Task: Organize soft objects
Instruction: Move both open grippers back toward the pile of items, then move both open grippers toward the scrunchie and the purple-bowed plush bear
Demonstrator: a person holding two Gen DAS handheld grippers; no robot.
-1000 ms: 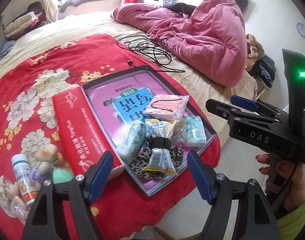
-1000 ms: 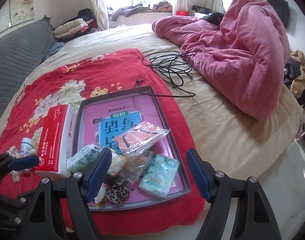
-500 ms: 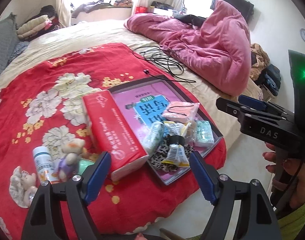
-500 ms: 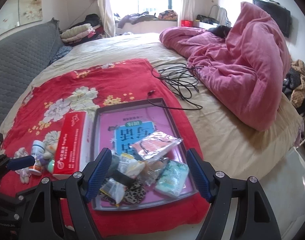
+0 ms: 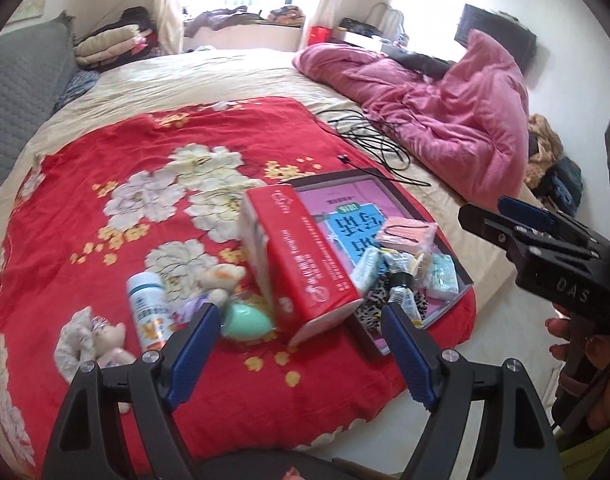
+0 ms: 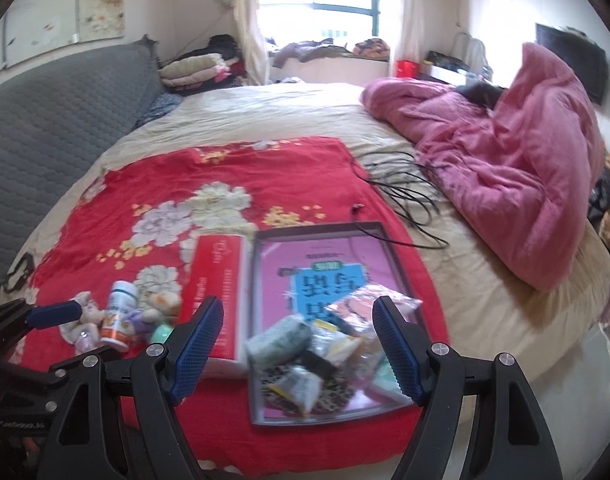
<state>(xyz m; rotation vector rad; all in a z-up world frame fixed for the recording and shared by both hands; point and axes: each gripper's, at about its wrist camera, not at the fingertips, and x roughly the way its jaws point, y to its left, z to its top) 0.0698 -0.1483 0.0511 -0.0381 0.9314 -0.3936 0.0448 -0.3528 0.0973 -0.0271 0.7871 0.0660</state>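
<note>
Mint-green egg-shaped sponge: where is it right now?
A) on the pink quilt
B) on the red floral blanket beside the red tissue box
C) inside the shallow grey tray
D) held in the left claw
B: the mint-green egg-shaped sponge lies on the red floral blanket just left of the red tissue box, outside the shallow grey tray.

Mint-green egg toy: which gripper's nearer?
Left. The left gripper hangs right above the egg toy; the right gripper is off to its right, over the tray.
</note>
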